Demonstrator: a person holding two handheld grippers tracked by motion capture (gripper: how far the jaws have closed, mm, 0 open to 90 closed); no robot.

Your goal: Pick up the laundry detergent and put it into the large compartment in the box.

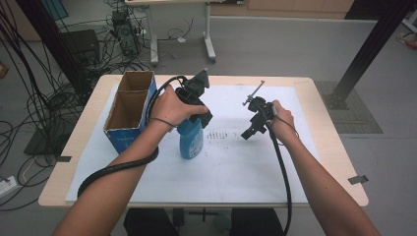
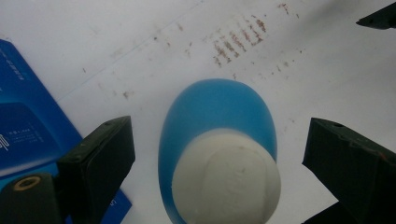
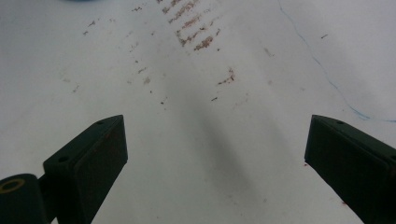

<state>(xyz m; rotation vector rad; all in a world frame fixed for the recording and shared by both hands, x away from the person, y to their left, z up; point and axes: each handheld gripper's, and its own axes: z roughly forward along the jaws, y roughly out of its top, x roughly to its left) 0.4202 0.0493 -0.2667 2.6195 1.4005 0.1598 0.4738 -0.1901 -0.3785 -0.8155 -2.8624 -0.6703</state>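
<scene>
A blue bottle [image 1: 191, 140] with a white cap stands upright on the white sheet near the table's middle. My left gripper [image 1: 200, 117] hovers directly over it, pointing down. In the left gripper view the white cap [image 2: 226, 177] and blue body [image 2: 215, 105] sit between the two wide-apart jaws, which are open and touch nothing. My right gripper [image 1: 250, 131] is held above the sheet to the right of the bottle, tilted down. Its jaws are open in the right gripper view, with bare stained paper [image 3: 205, 116] between them.
An open blue cardboard box [image 1: 129, 110] stands at the left of the table, close beside the bottle; its blue side [image 2: 23, 126] shows in the left gripper view. Brown smudge marks [image 1: 219, 134] dot the white sheet. Cables and equipment lie on the floor behind the table.
</scene>
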